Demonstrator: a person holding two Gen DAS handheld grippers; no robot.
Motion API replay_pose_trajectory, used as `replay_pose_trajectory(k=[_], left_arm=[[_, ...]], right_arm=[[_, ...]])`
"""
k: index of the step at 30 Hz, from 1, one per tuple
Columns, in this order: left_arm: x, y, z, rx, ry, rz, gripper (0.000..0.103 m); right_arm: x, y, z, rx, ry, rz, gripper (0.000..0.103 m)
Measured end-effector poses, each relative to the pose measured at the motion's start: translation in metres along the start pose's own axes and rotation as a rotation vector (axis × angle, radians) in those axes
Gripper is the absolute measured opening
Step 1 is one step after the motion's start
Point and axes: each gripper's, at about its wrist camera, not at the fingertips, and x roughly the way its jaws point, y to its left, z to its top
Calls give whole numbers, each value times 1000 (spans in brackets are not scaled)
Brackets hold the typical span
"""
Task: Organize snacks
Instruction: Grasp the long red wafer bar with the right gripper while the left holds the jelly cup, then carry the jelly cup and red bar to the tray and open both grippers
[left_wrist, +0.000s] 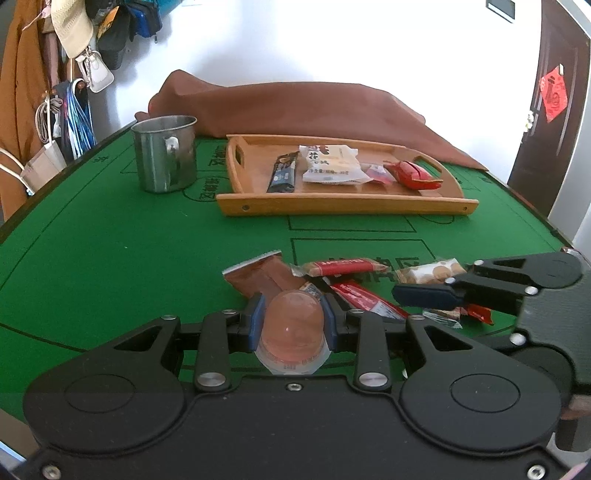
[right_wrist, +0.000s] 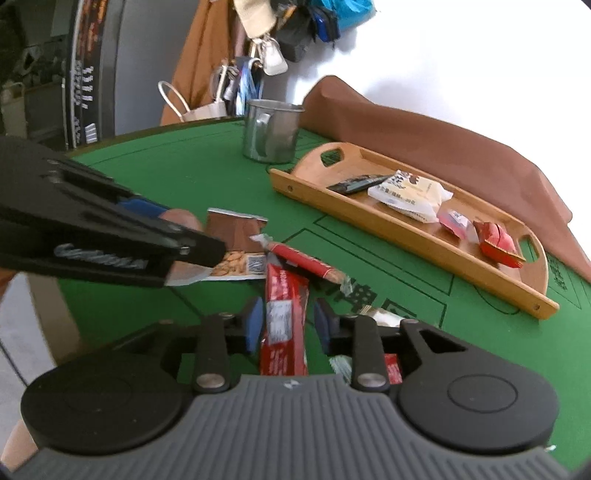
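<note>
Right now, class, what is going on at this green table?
A person is sorting snacks with two hand-held tongs. The left tongs are shut on a pink jelly cup. The right tongs straddle a red packet without pressing it. Four snacks already lie in the wooden tray; more wait on the table.

We can make out little for certain: the white snack packet (left_wrist: 330, 164) in the wooden tray (left_wrist: 347, 205) bears a large black character 花 and a line of smaller print too fine for us to read. The green table mat (left_wrist: 129, 258) carries dark printed Chinese characters, upside down and partly covered by wrappers, which we cannot read. On the side of the left gripper (right_wrist: 177, 232) we see raised lettering, too blurred to spell out.
</note>
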Motion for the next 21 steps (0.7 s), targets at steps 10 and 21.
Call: replay_pose_trajectory(k=[10,21], left_arm=[[2,7,6,-20,-1,-12,31],[6,4,32,3,-51,-28,31]], right_arm=[[16,-14,9,143,74,14,26],[-26,-59,16,336,12,-16,25]])
